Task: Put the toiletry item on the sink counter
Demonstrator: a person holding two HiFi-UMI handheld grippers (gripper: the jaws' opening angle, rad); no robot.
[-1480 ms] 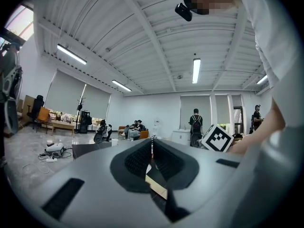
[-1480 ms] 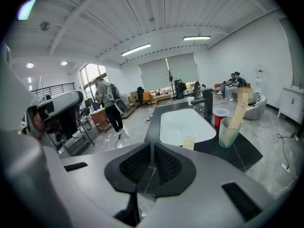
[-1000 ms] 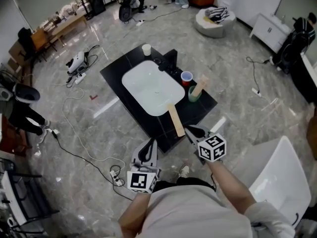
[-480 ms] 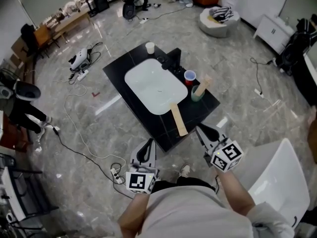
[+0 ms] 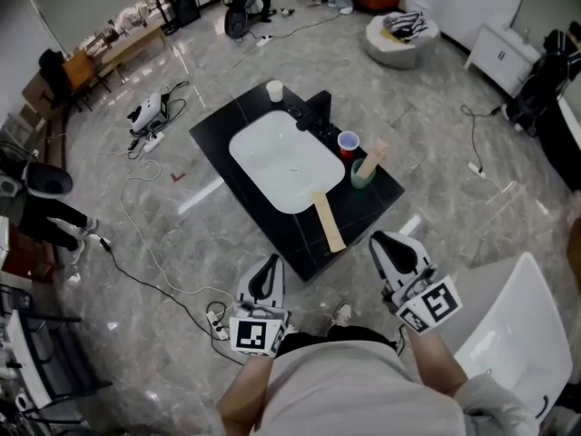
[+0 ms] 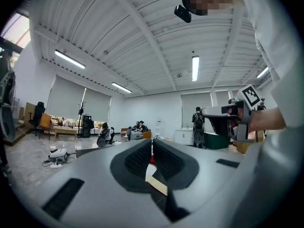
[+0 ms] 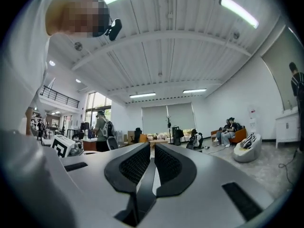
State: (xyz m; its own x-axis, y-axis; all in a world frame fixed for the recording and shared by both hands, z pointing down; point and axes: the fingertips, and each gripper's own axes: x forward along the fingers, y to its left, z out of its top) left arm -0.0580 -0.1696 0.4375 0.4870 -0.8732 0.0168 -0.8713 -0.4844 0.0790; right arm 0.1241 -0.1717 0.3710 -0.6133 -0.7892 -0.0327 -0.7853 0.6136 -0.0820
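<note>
Head view has the person standing back from the sink counter (image 5: 377,194), with the left gripper (image 5: 268,264) and the right gripper (image 5: 382,241) both held close to the body and well short of the white basin (image 5: 286,162). Each gripper's own view shows its jaws pressed together with nothing between them. I take the toiletry item (image 5: 328,222) to be the long pale strip lying flat on the black top just beside the basin's near corner, its near end close to the counter edge. Just beyond it from the basin stands a green cup (image 5: 359,176) with a similar pale piece standing in it, and a red cup (image 5: 348,141) sits beside the basin next to the faucet (image 5: 314,114). From where I stand the placing looks done, so the step now is simply to keep clear. Doing that well means keeping both grippers high and back, not sweeping across the near edge where the strip could be nudged off. If it needs tidying, I'd approach from above and slide it toward the basin.
</note>
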